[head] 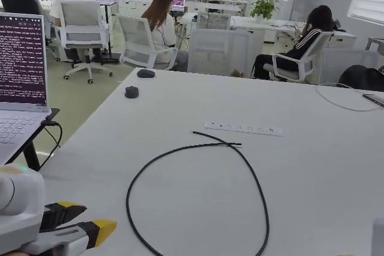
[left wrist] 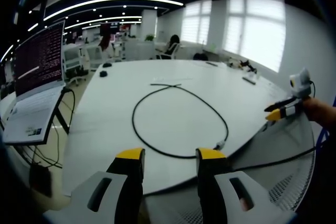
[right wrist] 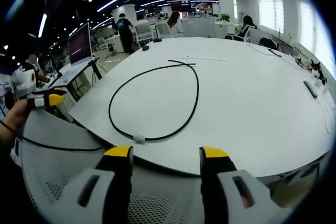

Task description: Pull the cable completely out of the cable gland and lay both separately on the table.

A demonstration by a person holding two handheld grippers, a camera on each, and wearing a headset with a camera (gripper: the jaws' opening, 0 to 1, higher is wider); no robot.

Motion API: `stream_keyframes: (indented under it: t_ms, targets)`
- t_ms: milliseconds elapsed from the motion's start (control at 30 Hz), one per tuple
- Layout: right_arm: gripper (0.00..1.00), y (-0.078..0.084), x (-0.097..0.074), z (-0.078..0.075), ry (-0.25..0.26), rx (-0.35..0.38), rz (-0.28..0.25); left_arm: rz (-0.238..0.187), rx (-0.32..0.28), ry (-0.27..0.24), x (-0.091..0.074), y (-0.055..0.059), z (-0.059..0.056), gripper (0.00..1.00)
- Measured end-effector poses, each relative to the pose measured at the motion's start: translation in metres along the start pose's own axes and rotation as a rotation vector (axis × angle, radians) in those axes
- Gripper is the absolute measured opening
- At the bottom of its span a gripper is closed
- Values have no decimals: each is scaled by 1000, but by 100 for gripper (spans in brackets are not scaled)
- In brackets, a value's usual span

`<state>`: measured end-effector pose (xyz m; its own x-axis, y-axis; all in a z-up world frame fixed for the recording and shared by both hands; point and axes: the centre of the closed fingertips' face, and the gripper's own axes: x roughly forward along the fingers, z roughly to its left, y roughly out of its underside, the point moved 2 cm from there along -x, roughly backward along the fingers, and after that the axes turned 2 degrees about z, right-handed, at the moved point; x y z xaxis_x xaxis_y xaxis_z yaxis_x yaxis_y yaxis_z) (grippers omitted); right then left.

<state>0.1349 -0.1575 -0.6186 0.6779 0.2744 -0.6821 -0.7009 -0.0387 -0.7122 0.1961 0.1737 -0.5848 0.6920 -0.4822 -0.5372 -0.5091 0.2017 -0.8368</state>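
The pull has not yet started. The cable point(head: 127, 199) lies in one wide loop on the desk point(head: 312, 196), with its two ends crossing on the far side. The cable gland point(right wrist: 139, 138) sits threaded on the near part of the loop, close to the desk's front edge. The left hand-held gripper point(left wrist: 170, 156) and the right hand-held gripper point(right wrist: 167, 153) both hover short of that edge, their yellow-tipped jaws apart with nothing between them. To do the step well, I judge that one should clamp squarely on the gland's body and the other on the cable just beside it, then draw straight along the cable's own line. The gland looks far from either end, so a long run has to pass through it. Regripping close to the gland each time should keep the loop from whipping or kinking. The cable is thin, black and round, with a smooth jacket, and limp enough to lie flat in soft curves. The gland is small, pale and stubby, probably hard plastic; its detail is too small to tell. The desk is matt white and smooth, so either piece may slide rather than catch. A laptop point(head: 21, 70) stands off its left side.
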Motion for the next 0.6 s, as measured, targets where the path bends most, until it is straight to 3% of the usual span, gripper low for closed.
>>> stream_keyframes:
  t_ms: [600]
  targets:
    - [52, 1, 0, 0, 7, 0, 7, 16, 13, 24, 9, 1, -6, 41]
